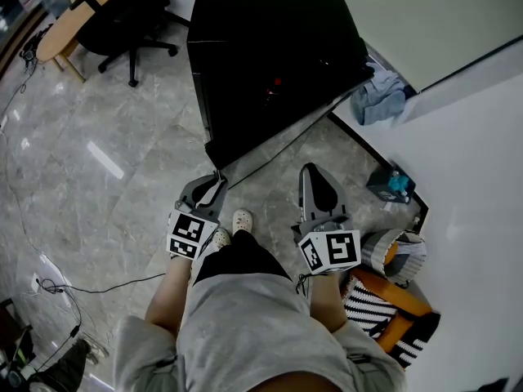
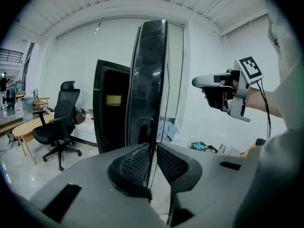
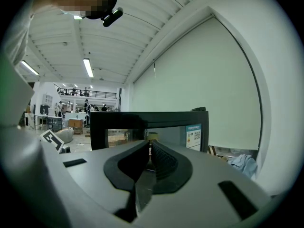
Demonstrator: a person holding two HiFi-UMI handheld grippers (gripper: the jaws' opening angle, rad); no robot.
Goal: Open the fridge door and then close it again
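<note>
Pinching the fridge door (image 2: 151, 80) by its edge between left gripper (image 2: 153, 148) fingers, stood with it wide open: opening done, closing left. Held right gripper (image 3: 149, 145) fingers closed on nothing.

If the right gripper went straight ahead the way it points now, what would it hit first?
Most likely the fridge: the right gripper aims at its open front, with nothing visible in between. Depth is hard to judge.
</note>
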